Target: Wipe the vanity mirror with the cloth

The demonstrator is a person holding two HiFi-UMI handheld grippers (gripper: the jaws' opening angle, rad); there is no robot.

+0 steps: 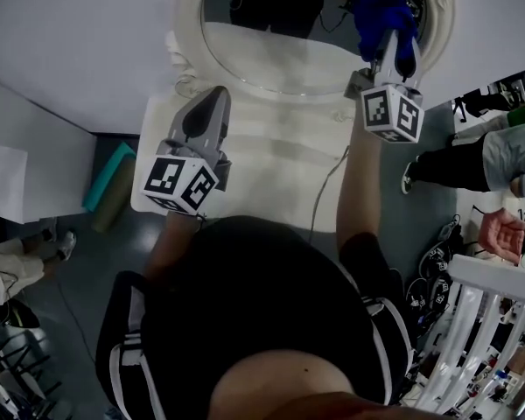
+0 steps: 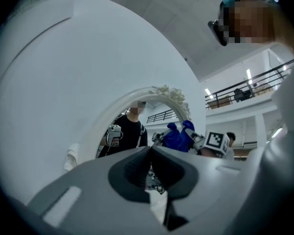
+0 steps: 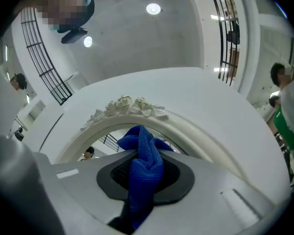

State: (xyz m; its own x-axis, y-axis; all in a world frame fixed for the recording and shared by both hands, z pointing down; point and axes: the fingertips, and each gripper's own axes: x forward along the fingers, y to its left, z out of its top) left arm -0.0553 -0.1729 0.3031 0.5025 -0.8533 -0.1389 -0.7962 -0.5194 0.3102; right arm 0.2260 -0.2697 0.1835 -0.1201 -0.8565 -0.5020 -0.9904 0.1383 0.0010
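Rough, matt blue knitted cloth (image 3: pixel 146 168) against the glossy glass of the vanity mirror (image 1: pixel 280 55), rimmed by a smooth white moulded frame (image 3: pixel 206 133).

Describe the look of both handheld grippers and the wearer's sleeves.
The left gripper and right gripper have light grey, tapered bodies with dark pads; each carries a white cube with black square markers. The person's short sleeves are black with white stripes.

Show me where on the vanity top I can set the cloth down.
The bare white strip of vanity top between the left tool and the cable, below the mirror frame, is free. The right corner is crowded: the right tool holds the cloth there.
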